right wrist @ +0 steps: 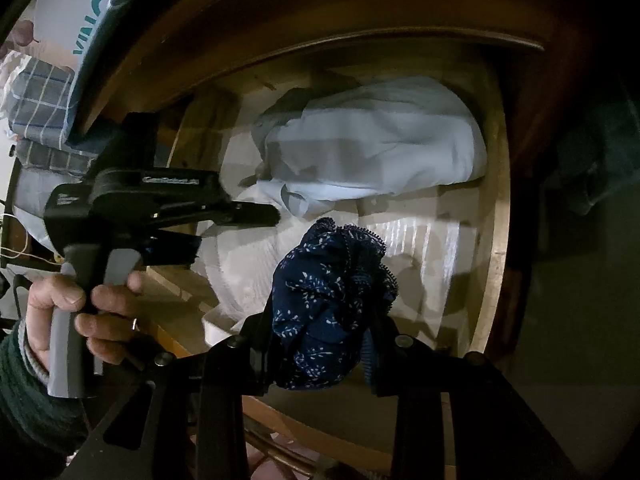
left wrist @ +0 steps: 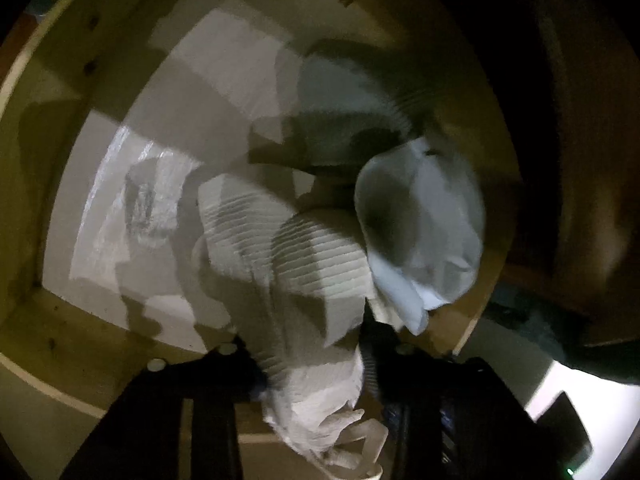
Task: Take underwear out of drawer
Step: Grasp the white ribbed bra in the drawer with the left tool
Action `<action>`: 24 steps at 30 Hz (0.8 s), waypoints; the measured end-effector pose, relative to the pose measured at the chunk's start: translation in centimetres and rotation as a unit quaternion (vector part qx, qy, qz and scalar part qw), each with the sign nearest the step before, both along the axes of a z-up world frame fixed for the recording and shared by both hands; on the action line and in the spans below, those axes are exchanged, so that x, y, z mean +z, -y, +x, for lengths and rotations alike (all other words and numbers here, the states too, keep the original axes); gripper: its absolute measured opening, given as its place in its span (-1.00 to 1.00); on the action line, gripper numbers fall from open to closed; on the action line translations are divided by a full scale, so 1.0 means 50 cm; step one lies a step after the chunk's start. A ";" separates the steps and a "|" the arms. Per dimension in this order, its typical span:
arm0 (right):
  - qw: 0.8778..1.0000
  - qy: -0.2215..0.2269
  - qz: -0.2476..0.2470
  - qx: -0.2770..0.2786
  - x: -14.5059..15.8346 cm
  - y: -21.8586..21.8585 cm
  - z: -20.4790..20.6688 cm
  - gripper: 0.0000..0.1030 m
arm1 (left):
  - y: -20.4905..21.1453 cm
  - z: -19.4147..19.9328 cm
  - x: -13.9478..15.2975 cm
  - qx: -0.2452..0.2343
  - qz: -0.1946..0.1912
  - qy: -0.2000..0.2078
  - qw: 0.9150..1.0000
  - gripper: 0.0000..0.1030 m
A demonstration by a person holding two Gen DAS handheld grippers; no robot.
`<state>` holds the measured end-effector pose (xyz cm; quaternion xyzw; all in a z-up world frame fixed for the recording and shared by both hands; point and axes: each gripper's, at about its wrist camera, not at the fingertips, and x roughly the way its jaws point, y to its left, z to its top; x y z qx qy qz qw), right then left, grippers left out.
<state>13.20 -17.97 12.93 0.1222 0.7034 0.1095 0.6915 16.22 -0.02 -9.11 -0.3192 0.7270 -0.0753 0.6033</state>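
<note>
— Seeing on the left gripper (right wrist: 256, 216): black moulded body, white lettering along the top, too small to read, grey handle below.

— Noting the hand (right wrist: 86, 312) around that handle: wearing a thin ring, dark green knitted sleeve (right wrist: 28, 408), pale cuff edging underneath.

— Checking the right gripper (right wrist: 320, 344): black flat arms, round silver screws showing.

— Spotting the same black arms and pale screws in the left wrist view.

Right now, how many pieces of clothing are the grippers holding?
2. The left gripper pinches a white ribbed garment that trails into the drawer; the right gripper holds navy patterned underwear above it. More fabric inside is ungripped.
</note>
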 end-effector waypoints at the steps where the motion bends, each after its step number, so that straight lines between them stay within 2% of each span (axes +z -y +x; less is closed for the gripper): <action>1: 1.000 0.000 0.002 0.000 -0.001 0.000 0.000 -0.38 | -0.003 -0.001 0.012 -0.001 0.000 0.009 1.000 -0.43; 7: 1.000 0.006 -0.001 -0.006 0.003 0.002 -0.003 -0.38 | -0.018 -0.022 0.081 -0.031 0.033 0.057 0.997 -0.49; 17: 1.000 0.009 -0.012 -0.008 0.002 -0.006 -0.007 -0.38 | -0.040 -0.067 0.153 -0.023 0.042 0.093 0.995 -0.52; 24: 1.000 0.011 -0.017 -0.012 0.005 -0.007 -0.008 -0.38 | -0.032 -0.096 0.251 -0.058 0.069 0.163 0.983 -0.52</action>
